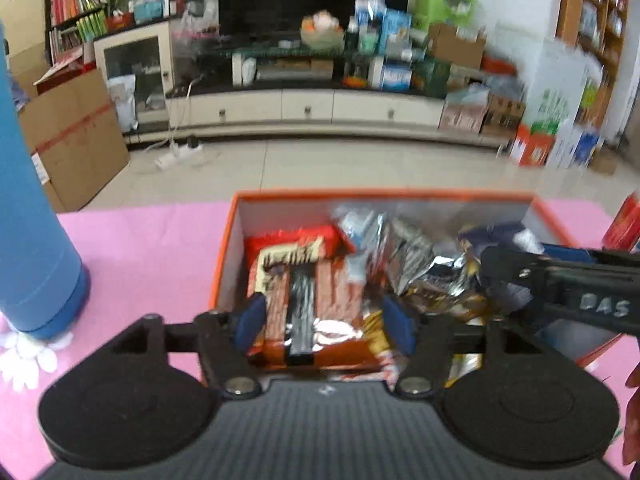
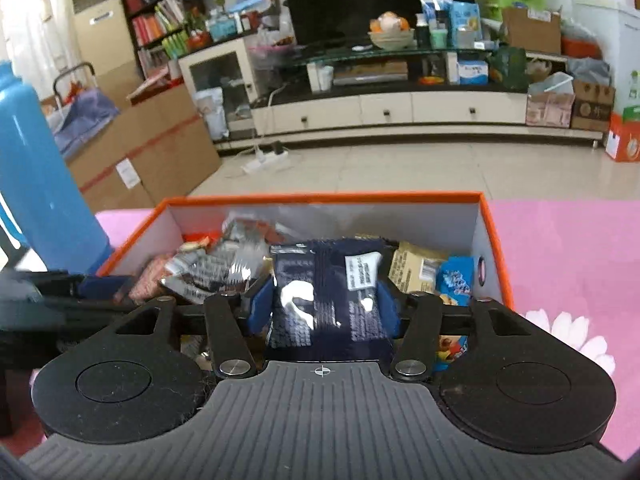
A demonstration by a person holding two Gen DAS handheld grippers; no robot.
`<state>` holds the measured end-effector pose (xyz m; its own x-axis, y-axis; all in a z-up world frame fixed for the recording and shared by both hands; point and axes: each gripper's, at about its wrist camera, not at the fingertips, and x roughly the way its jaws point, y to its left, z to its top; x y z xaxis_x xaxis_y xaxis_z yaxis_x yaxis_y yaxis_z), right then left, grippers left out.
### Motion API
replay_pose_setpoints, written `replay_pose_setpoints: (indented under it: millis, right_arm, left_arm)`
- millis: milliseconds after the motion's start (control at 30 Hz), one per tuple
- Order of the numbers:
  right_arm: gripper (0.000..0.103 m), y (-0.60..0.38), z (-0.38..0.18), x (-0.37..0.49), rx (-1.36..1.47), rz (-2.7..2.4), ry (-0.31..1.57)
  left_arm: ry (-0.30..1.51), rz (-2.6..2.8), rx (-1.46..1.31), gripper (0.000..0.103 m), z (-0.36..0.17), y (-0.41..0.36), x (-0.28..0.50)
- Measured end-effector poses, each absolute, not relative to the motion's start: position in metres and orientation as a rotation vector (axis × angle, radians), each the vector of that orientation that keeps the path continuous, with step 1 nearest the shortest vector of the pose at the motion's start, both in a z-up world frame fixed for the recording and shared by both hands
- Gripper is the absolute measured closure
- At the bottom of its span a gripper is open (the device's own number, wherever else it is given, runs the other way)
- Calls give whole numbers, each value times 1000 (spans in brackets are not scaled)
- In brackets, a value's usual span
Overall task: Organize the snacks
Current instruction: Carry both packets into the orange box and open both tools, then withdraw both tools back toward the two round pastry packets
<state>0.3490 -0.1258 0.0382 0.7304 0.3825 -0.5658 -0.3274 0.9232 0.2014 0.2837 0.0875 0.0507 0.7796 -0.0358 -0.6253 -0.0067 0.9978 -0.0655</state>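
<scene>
**A:** Where is the red packet?

**B:** In the orange box, by its left wall. Its long axis runs from the near edge towards the far wall. It is red and orange with a cream panel at the far end, and a black strip runs down its middle along the same line.

**A:** And the left gripper?

**B:** Its blue pads stand apart, one on each side of the packet's near end, with a gap showing on the right side.

**A:** What about the other side?

**B:** The dark blue packet lies near the middle of the box, pointing lengthways towards the far wall. It is glossy, with fine pale print and a white label towards its far right corner.

**A:** Is the right gripper clamped on it?

**B:** The pads sit right at the packet's two long edges. Whether they press on it I cannot tell.

**A:** Anything else inside?

**B:** Crumpled silver packets between the two, and a yellow packet and a light blue packet by the right wall. The box stands on a pink tablecloth, with a blue bottle near the left edge.
</scene>
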Motion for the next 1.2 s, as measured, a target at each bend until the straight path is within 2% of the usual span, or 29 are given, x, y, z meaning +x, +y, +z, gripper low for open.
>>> replay_pose_setpoints:
  millis: [33,67,100,167,200,333,433,533,700,800,833,867,933,1200]
  right_arm:
    - [61,-133,46,342,115,389,613]
    - [54,-141,54,332,139,393,578]
    - [39,-149,62,320,158,396,548]
    - [24,-169,76,291,161,370,491]
    - [20,-181,80,273,153,337,463]
    - [15,-230,59,213,141,199,464]
    - [15,-268,23,189,233,107,576]
    - [16,-296,2,187,325,84,640]
    - [15,-321,-2,188,345,38,620]
    - [14,-333,-5,192,406,61,620]
    - [14,-336,-5,195,413,62,624]
    - [14,-338,-4,196,416,65,627]
    - [14,-340,-4,197,421,73,625]
    - [12,-333,-10,199,366,78,680]
  left_arm:
    - [643,-15,-71,31,60,90,276]
    - [606,-14,-75,30,71,90,265]
    - [582,-25,-81,29,78,89,254]
    - [543,-82,-98,28,91,85,229]
    - [541,-113,-98,27,93,80,220]
    - [591,-265,-48,27,74,51,175]
    - [663,-357,32,27,38,15,157]
    - [716,-403,138,27,13,-26,158]
    - [807,-442,170,28,-12,-68,187]
    - [852,-445,187,37,-23,-83,202]
    - [869,-443,182,43,-23,-87,207]
    - [865,-440,176,58,-25,-89,210]
    - [847,-419,182,64,-25,-89,211]
    - [887,-251,142,65,-16,-23,180]
